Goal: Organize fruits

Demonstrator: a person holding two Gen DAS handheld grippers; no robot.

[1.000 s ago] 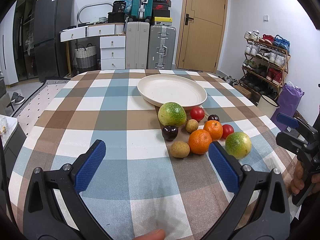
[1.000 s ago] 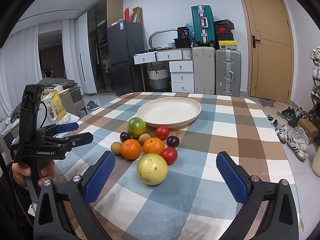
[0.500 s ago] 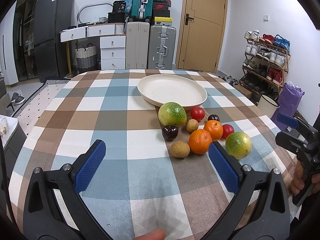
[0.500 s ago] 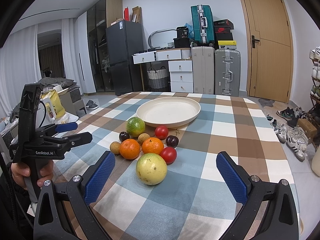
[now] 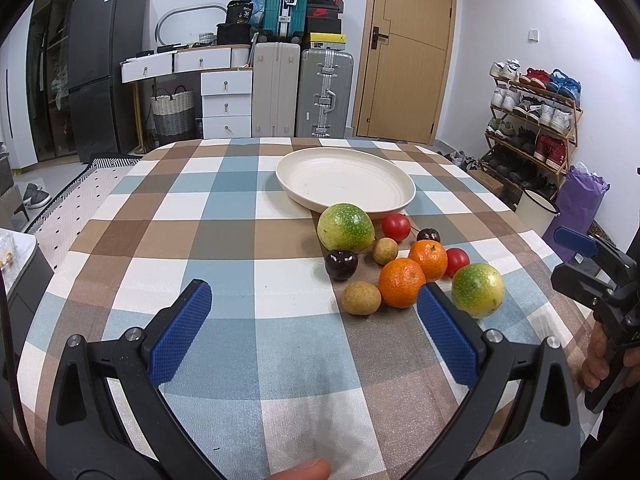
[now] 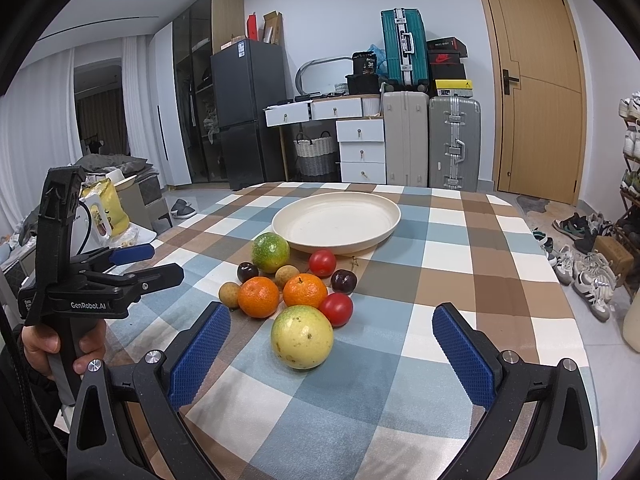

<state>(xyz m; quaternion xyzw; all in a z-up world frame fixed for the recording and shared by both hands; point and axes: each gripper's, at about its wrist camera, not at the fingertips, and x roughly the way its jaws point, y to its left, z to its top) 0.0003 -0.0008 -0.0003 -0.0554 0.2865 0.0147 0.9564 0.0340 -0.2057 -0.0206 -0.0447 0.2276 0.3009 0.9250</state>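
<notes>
On the worktop (image 6: 472,264), covered by a blue, brown and white checked cloth, a cluster of fruit lies just in front of a wide cream plate (image 6: 384,210), which holds nothing. The right tongs (image 6: 330,350) stand wide open above the cloth with nothing between the blue pads (image 6: 200,356), and the nearest fruit, a large yellow-green fruit (image 6: 302,337), lies directly ahead in the gap between the two fingers, closer to the left pad than the right, not touched by either. Just behind it sit two oranges (image 6: 258,296) side by side and a red tomato (image 6: 337,309); further back are a dark plum (image 6: 343,281), a second tomato (image 6: 322,263), another dark plum (image 6: 247,271), two small brown fruits (image 6: 229,293) and a speckled green fruit (image 6: 270,252) just beside the plate's rim. The left tongs (image 5: 316,320) are likewise spread wide and grip nothing; in the left wrist view the whole cluster lies ahead and toward their right finger, whose pad (image 5: 444,332) overlaps the near orange (image 5: 401,282) and the yellow-green fruit in the picture, though whether it touches them cannot be told. The near brown fruit (image 5: 361,298) lies inside the gap, close to that right pad. Each view shows the other tool held in a hand (image 6: 52,344) at the worktop's edge.
</notes>
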